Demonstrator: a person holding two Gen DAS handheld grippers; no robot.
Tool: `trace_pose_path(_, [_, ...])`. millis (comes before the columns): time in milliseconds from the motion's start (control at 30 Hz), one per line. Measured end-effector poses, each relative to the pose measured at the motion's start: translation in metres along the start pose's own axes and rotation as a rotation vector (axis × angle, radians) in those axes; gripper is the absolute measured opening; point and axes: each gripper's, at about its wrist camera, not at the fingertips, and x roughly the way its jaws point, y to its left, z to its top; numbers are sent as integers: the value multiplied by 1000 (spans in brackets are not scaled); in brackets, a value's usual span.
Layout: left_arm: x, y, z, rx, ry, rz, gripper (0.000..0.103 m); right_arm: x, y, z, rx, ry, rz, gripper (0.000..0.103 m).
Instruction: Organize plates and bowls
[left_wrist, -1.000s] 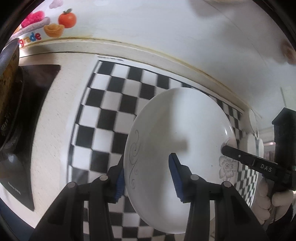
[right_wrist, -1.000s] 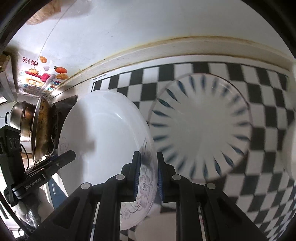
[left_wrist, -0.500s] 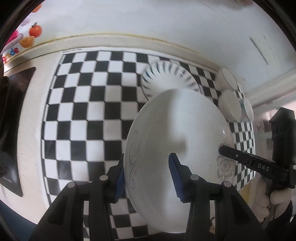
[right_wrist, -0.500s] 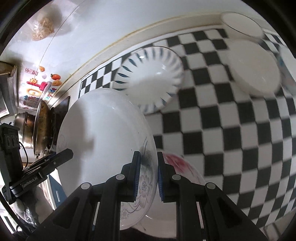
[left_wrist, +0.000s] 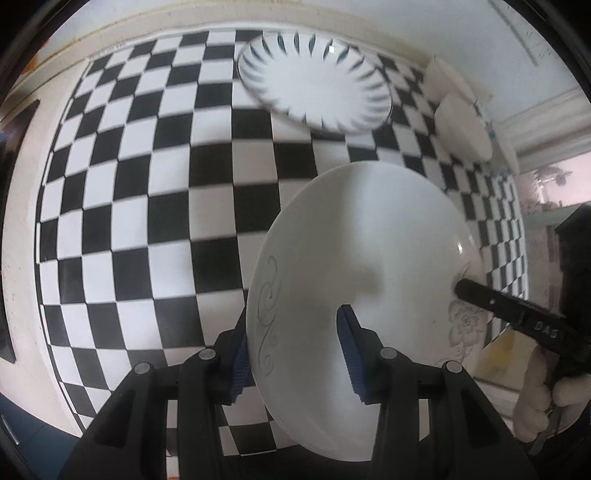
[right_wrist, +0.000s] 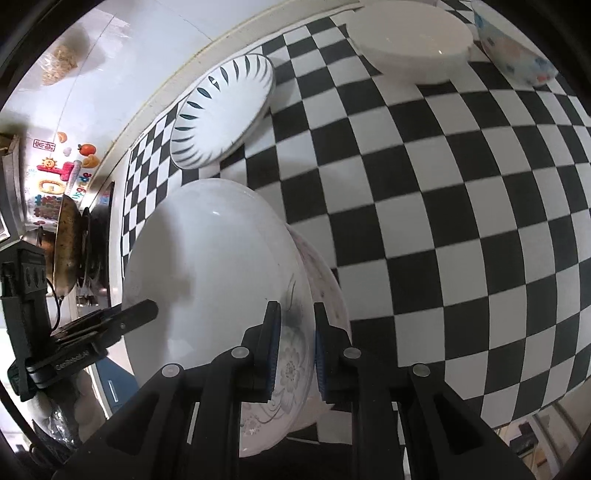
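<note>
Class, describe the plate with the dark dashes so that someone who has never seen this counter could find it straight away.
Start at the checked mat that covers the counter and go to its far edge, by the wall. The dashed plate lies flat there, apart from the white bowls in the corner. Dark petal-shaped dashes ring its rim, while the flowered plate held in the tools carries only faint grey flowers and scrolls.

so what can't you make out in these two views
- Pink-patterned dish, right wrist view: mostly hidden under the held white floral plate.
- Colourful patterned bowl, right wrist view: cut off by the frame edge.
- White bowls, left wrist view: blurred at the edge; count unclear.
</note>
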Motion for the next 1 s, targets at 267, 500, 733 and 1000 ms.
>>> trace_pose_path(267, [13, -5, -5, 17, 29, 60, 40, 15, -5, 2, -25, 27, -15, 17])
trace_pose_path(500, [25, -3, -13, 12, 97, 116, 40, 20, 1, 2, -74, 44, -44, 17])
trace_pose_path(733, [30, -1, -19, 24, 92, 128, 40, 22, 12, 2, -130, 63, -99, 17])
trace_pose_path(1000, [27, -5, -25, 46, 91, 172, 40, 24, 19, 6, -115, 101, -131, 18])
